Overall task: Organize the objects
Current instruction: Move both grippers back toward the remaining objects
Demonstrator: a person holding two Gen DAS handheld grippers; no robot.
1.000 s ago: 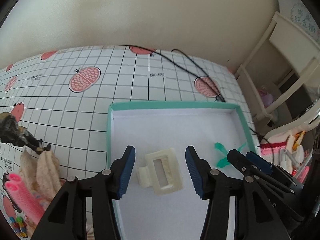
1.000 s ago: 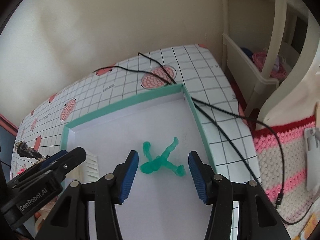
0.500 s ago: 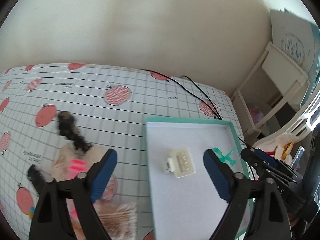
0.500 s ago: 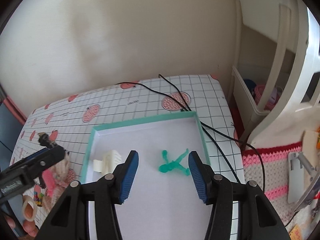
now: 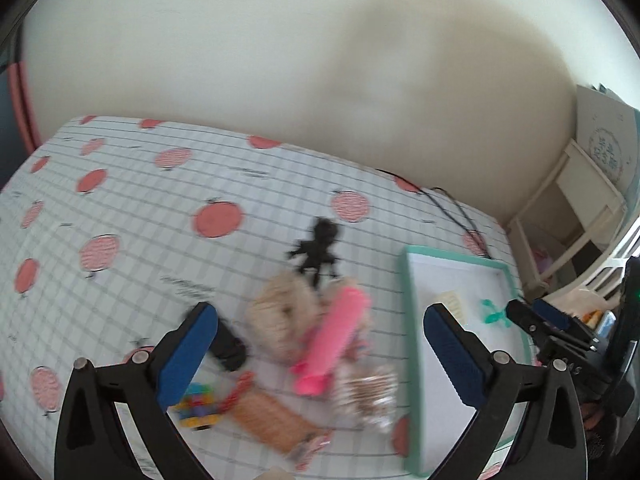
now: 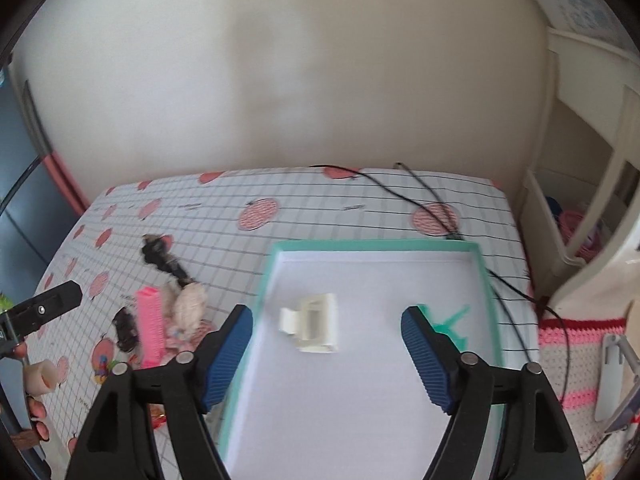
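Two hand-held grippers are in view, and both stand spread wide with nothing between their blue pads. The left gripper [image 5: 320, 344] hangs above a loose heap on the checked tablecloth [image 5: 168, 216] — its jaws gape on either side of a pink hair roller [image 5: 336, 340] and a beige scrunchie [image 5: 280, 316] but touch neither. Around these lie a black hair tie [image 5: 320, 248] farther back, a small dark item [image 5: 228, 344] by the left pad, a cluster of coloured beads [image 5: 196, 400], a tan woven piece [image 5: 268, 416] and a crinkly brown-and-white item [image 5: 368, 392]; motion blur hides finer detail.

The right gripper [image 6: 328, 354] is released too, held over the teal-rimmed tray [image 6: 376, 245], which sits on the right part of the table. Inside the tray, on its white floor, a cream hair claw clip [image 6: 314, 322] lies between the spread pads without touching them, and a small green figure [image 6: 452, 320] lies just beside the right pad, partly hidden behind it. A black cable [image 6: 424, 196] runs across the cloth past the tray's far right corner. At the left edge of the right wrist view, the tip of the left gripper shows, with a person's fingers [image 6: 36, 412] below it near a pale ring-shaped object [image 6: 40, 376].
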